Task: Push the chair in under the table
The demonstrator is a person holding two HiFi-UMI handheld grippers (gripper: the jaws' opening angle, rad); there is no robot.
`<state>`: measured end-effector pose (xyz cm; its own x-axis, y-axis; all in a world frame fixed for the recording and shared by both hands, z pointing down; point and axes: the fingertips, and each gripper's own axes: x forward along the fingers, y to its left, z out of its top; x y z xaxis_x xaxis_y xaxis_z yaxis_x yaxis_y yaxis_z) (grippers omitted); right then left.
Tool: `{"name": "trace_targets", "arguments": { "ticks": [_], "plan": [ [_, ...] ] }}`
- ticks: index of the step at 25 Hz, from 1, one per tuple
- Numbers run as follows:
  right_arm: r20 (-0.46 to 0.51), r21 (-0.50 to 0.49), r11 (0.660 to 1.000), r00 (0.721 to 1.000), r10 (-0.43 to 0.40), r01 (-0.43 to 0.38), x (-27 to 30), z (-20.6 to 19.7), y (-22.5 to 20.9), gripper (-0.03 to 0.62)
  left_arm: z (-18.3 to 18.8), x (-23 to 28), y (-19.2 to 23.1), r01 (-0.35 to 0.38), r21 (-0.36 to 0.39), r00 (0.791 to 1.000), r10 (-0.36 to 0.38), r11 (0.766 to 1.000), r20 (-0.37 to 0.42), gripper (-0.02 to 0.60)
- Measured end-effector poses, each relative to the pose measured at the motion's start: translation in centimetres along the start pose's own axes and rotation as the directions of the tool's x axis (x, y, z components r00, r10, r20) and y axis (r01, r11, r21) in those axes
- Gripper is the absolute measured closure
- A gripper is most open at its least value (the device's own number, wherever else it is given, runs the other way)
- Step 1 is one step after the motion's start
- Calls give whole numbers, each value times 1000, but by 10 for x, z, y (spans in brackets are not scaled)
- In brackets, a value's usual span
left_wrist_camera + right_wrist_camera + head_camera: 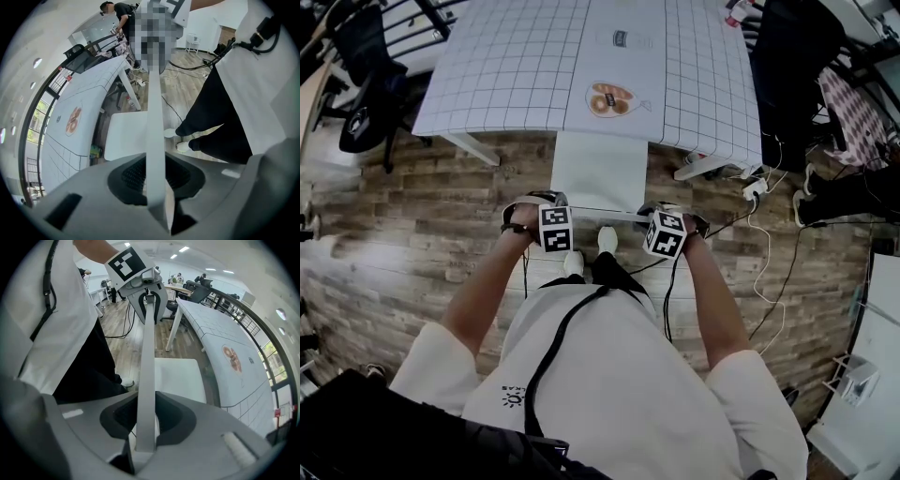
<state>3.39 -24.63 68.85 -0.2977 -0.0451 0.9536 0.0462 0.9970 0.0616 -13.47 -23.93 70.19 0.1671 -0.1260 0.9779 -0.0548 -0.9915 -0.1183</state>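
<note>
A: Where is the chair (598, 171)?

B: It's the white one facing the table (516, 75). In the head view the front edge of its seat meets the table's near edge. Most of the seat lies out over the wood-plank floor (412, 225). I cannot tell whether the front tucks under the table.

A: And the backrest (605, 213)?

B: It runs across just in front of the person (609, 375), seen edge-on as a thin white strip.

A: What has hold of it?

B: Both grippers. The left gripper (157, 185) is clamped on it near its left end. In that gripper's own view the strip passes straight between the dark pads (131, 176), which press on it from both sides. The right gripper (146, 427) grasps the same edge near the right end, jaws tight against it.

A: How do they point?

B: Steeply down, with the marker cubes (555, 228) turned up toward the head camera.

A: And the table?

B: It's covered by a white gridded cloth (703, 84). A round orange-brown doughnut picture (609, 99) sits near the edge just beyond the seat.

A: Anything around?

B: White shoes (607, 239) stand just behind the backrest. A white cable (764, 262) trails over the floor at the right from a power strip (754, 187) near a table leg. A black office chair (370, 84) stands beyond the table's left corner
</note>
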Motion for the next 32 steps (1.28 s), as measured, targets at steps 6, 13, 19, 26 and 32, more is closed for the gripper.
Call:
{"name": "trace_targets", "arguments": {
  "ticks": [6, 13, 19, 26, 32],
  "plan": [
    [7, -21, 1000, 1000, 15, -14, -5, -5, -39, 510, 6, 0, 36, 3, -26, 1000, -4, 1000, -11, 485],
    [28, -32, 999, 999, 16, -15, -2, -8, -71, 511, 8, 7, 68, -12, -34, 999, 11, 999, -35, 485],
    [44, -42, 999, 999, 19, -18, -2, -10, -101, 510, 9, 11, 98, -23, -41, 999, 21, 999, -44, 482],
    [54, -62, 998, 998, 14, -10, -2, -14, -134, 510, 12, 15, 131, -43, -57, 997, 40, 997, -63, 476],
    [60, -79, 997, 998, 10, -5, -1, -16, -157, 508, 13, 19, 154, -54, -71, 996, 49, 996, -71, 468]
  ]
}}
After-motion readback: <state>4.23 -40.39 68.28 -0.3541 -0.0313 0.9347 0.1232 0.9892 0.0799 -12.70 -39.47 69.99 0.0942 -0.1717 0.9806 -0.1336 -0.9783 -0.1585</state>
